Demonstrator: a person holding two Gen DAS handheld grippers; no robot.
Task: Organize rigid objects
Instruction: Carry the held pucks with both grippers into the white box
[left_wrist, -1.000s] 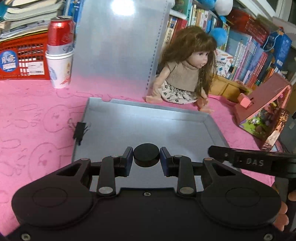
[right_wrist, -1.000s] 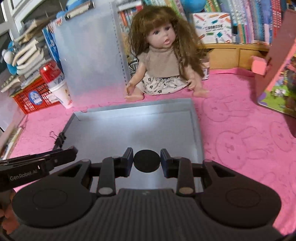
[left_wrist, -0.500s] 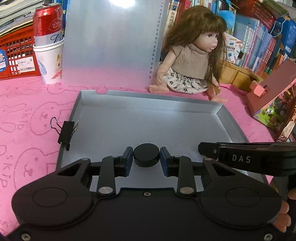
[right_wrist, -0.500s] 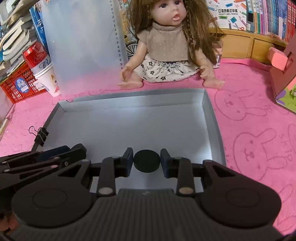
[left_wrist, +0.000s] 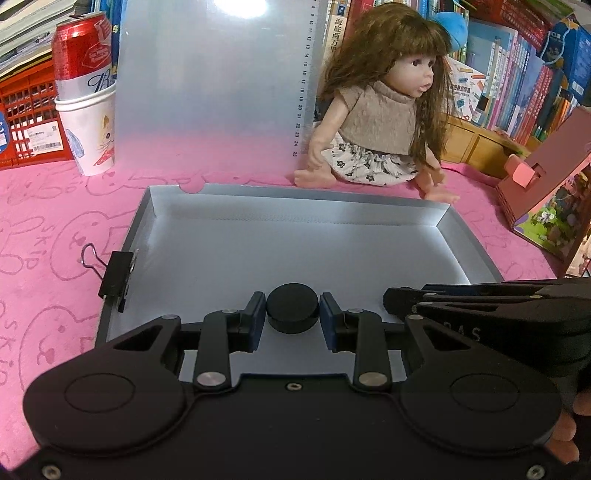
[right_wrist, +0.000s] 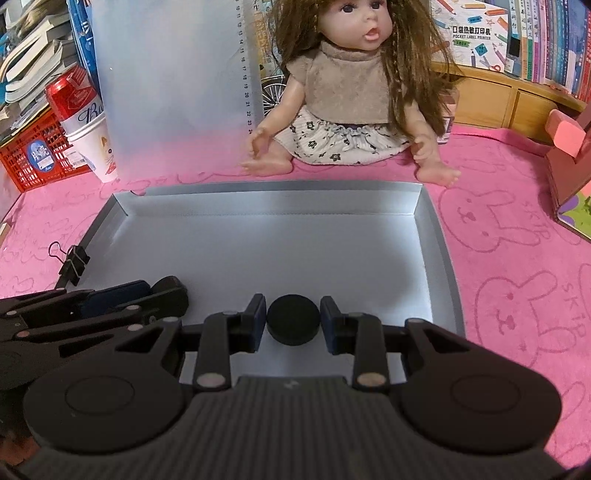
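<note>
Both grippers have sunk closer over the grey tray (left_wrist: 465, 254) since a second ago. Each black disc (left_wrist: 292, 309) sits pinched between narrow jaws: one in our left gripper (left_wrist: 292, 314), one in our right gripper (right_wrist: 293, 320), both above the tray's near edge. We judge placing comes next: lower until each disc meets the floor, side by side, clear of the binder clip (left_wrist: 115, 275) on the left rim.

Both grippers pitched downward, side by side — each gripping.
Left gripper (left_wrist: 292, 312) jaws clamp a black disc; right gripper (right_wrist: 292, 319) jaws likewise — fingertips (left_wrist: 565, 432) visible.
</note>
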